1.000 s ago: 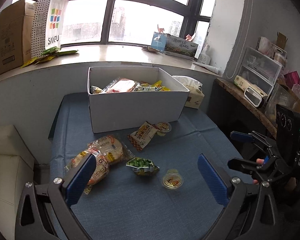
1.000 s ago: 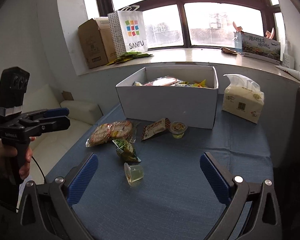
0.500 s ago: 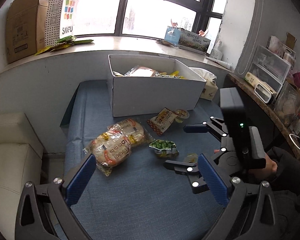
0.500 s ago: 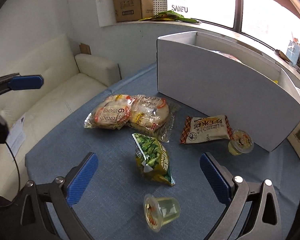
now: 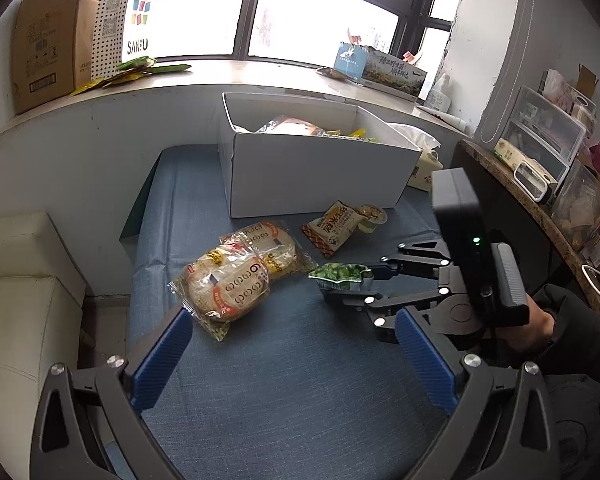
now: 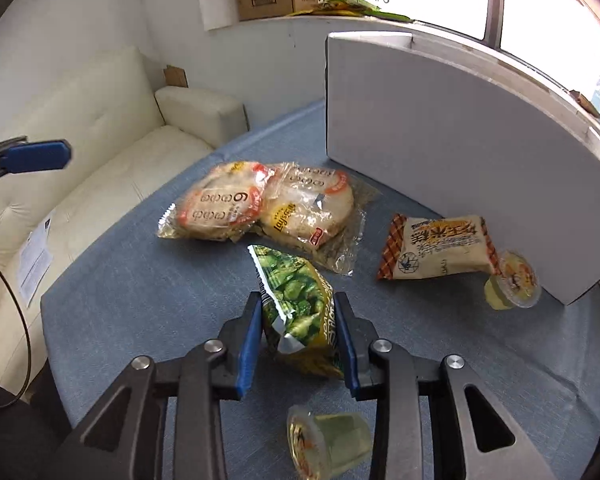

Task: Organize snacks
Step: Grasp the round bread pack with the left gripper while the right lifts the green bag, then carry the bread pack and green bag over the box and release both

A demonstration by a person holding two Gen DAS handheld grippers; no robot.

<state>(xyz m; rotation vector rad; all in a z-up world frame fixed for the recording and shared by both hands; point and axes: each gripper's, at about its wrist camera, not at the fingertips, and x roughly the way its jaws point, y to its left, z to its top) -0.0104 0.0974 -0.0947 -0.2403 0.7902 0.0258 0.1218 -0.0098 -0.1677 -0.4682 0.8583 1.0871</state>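
Right wrist view: right gripper (image 6: 298, 336) jaws clamp the green crinkled pea snack packet (image 6: 296, 300) on the blue fabric surface (image 6: 140, 300), near the white cardboard box (image 6: 440, 152). Left gripper (image 5: 292, 364) jaws spread wide, holding nothing.

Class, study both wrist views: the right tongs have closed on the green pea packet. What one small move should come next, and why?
Probably lift the green pea packet straight up. The right tongs already pinch it on both sides, and the white box that already holds snacks stands behind, so it must first clear the jelly cup lying just below. The left tongs wait open.
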